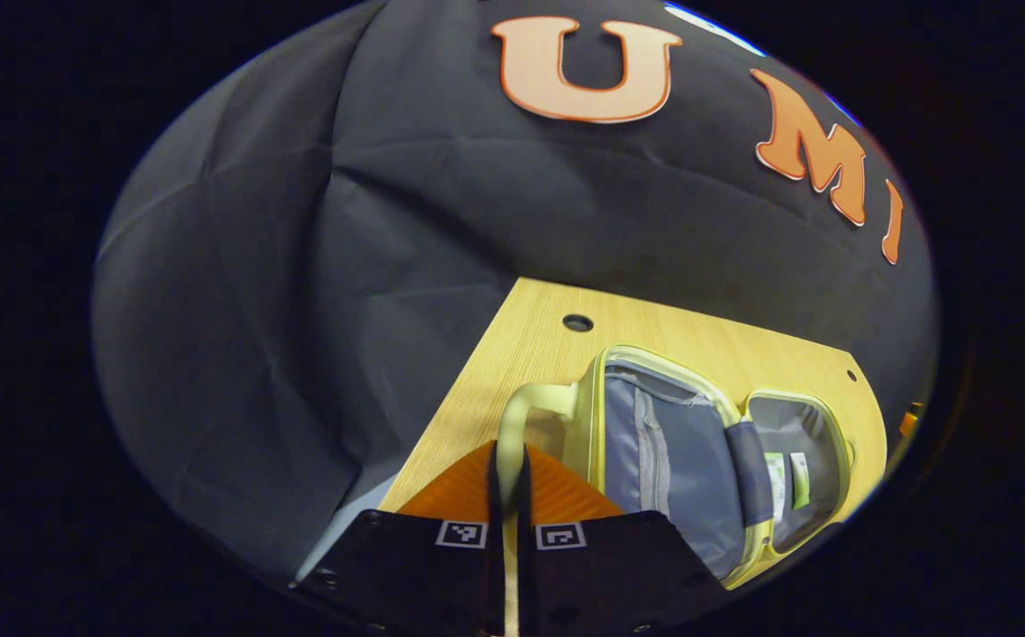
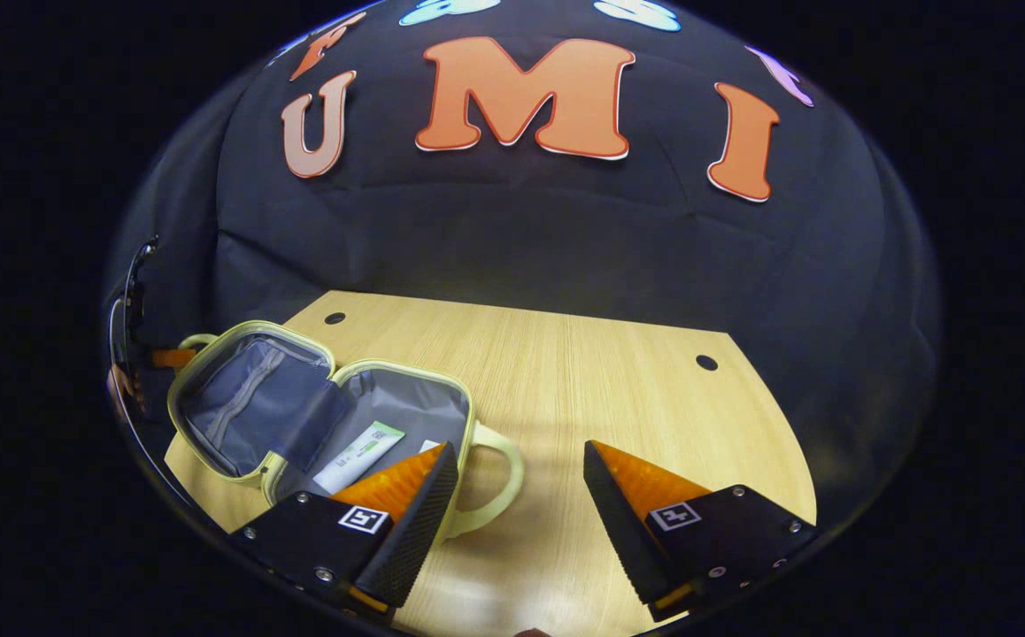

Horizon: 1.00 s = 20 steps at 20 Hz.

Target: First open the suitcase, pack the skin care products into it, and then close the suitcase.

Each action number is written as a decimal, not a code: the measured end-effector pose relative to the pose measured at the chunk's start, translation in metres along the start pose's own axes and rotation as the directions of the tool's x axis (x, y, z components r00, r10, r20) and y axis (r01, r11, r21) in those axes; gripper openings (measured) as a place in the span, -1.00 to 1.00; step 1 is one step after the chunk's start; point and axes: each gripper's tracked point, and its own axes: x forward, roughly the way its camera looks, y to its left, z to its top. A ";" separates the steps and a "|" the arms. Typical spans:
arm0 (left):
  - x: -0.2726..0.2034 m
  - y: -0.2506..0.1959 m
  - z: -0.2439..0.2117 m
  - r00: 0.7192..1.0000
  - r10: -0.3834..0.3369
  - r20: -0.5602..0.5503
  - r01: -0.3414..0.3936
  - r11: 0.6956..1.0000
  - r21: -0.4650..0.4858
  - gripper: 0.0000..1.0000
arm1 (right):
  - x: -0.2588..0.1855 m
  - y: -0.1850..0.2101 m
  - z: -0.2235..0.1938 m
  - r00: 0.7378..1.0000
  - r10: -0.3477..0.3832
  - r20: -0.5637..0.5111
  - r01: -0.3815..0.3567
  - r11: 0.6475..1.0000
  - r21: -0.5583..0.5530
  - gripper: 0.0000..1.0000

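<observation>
Left gripper (image 1: 509,482): closed; both fingers pinch the pale yellow handle (image 1: 526,409) of the suitcase, with the strap running up between them and arching over to the case's rim.
Right gripper (image 2: 520,495): open, its fingers well apart, hanging over bare tabletop with nothing between them.
Suitcase (image 1: 654,442): a small soft case with yellow edging and grey lining, lying open and flat on the table; in the left gripper view it spreads ahead and to the right of the fingers.
Near half: the half joined to the pinched handle shows a grey zip pocket (image 1: 650,433) and lies just beyond the left gripper's tips.
Far half: lies beyond a grey fabric hinge, farther from the left gripper, and holds the skin care products.
Skin care products: a white and green tube (image 2: 358,456) lies slantwise in the far half; in the right gripper view it sits just ahead of that gripper's left-hand finger. A second pale item beside it is mostly hidden by that finger; what it is I cannot tell.
Second handle (image 2: 497,478): a yellow loop on the far half's outer edge, curving toward the gap between the right gripper's fingers, just beside the left-hand one.
Table (image 2: 583,389): light wood grain with small dark round holes near its far edge.
Contact: left gripper holds the suitcase; right gripper's touch on it cannot be told.
</observation>
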 end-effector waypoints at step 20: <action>-0.142 -0.261 0.101 0.944 -0.192 0.267 0.139 0.969 0.203 -0.90 | -0.033 -0.077 0.052 0.974 0.098 0.204 -0.087 0.994 -0.063 0.84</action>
